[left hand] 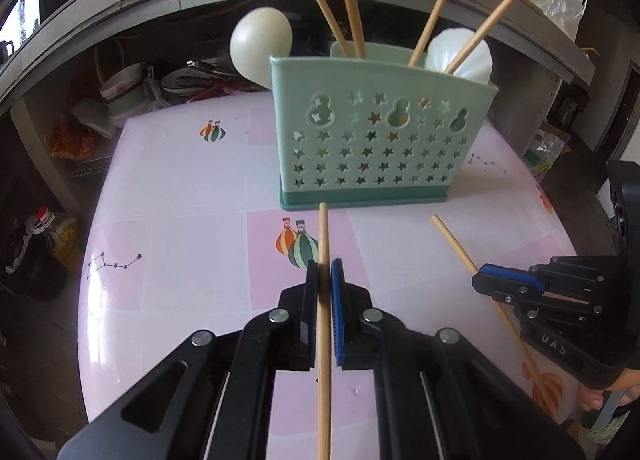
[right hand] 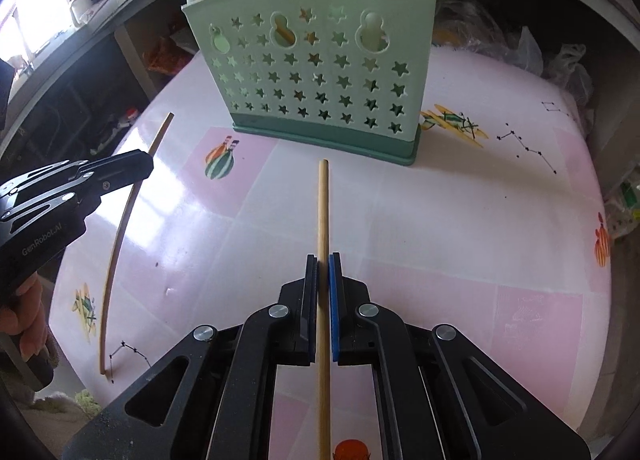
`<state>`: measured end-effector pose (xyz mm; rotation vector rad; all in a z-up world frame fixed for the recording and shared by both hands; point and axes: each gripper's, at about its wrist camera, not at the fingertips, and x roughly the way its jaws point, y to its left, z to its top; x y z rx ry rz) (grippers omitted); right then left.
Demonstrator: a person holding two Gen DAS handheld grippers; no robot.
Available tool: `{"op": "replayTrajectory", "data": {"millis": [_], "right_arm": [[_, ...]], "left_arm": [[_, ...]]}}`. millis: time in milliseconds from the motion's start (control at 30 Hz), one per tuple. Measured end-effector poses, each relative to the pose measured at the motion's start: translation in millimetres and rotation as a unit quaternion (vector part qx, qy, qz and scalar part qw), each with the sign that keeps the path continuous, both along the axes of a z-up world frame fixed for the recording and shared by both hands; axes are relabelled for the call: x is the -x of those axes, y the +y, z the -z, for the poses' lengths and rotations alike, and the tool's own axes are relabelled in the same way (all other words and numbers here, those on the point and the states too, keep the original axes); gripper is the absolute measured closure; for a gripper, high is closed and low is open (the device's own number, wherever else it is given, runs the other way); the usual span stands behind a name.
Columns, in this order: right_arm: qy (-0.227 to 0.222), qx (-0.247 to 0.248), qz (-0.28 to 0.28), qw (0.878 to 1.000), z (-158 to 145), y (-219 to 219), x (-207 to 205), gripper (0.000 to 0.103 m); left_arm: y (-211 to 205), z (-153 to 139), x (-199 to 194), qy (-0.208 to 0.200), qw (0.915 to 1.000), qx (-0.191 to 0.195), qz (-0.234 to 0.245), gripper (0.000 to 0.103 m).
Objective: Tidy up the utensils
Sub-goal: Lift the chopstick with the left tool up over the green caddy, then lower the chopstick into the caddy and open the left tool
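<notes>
Holding 1 chopstick clamped between its pads, the left gripper points at the green holder just ahead. The right gripper likewise grips 1 chopstick. 4 chopsticks and 2 spoons stand in the holder on the pink table.

The left gripper points down at a slant, and its jaws are closed tight on a chopstick. The right gripper points down more steeply, with its jaws also closed on a chopstick. Each gripper is seen from the side in the other's view. Fingers of the person's left hand hold the left gripper's handle.
</notes>
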<state>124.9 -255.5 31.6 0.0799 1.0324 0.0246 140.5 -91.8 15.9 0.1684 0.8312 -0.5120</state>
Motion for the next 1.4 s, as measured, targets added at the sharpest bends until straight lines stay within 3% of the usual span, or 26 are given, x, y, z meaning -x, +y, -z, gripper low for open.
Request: {"op": "replayTrajectory", "data": {"millis": [167, 400, 1133, 1400], "right_arm": [[-0.024, -0.069, 0.004, 0.997, -24.9, -7.3, 5.4, 0.099], [-0.080, -0.110, 0.007, 0.991, -65.5, -12.3, 13.1, 0.099], [-0.195, -0.145, 0.014, 0.970, -134.6, -35.5, 28.2, 0.099], [-0.217, -0.158, 0.008, 0.963, -144.9, -38.4, 31.3, 0.099]], "left_arm": [[19.8, -28.8, 6.4, -0.033, 0.9985, 0.039, -0.021, 0.097], [40.4, -73.7, 16.5, -0.084, 0.9919, 0.088, -0.035, 0.097], [45.2, -192.2, 14.4, -0.227, 0.9600, 0.162, -0.020, 0.097], [38.5, -229.6, -2.4, -0.254, 0.9456, 0.203, -0.014, 0.097]]}}
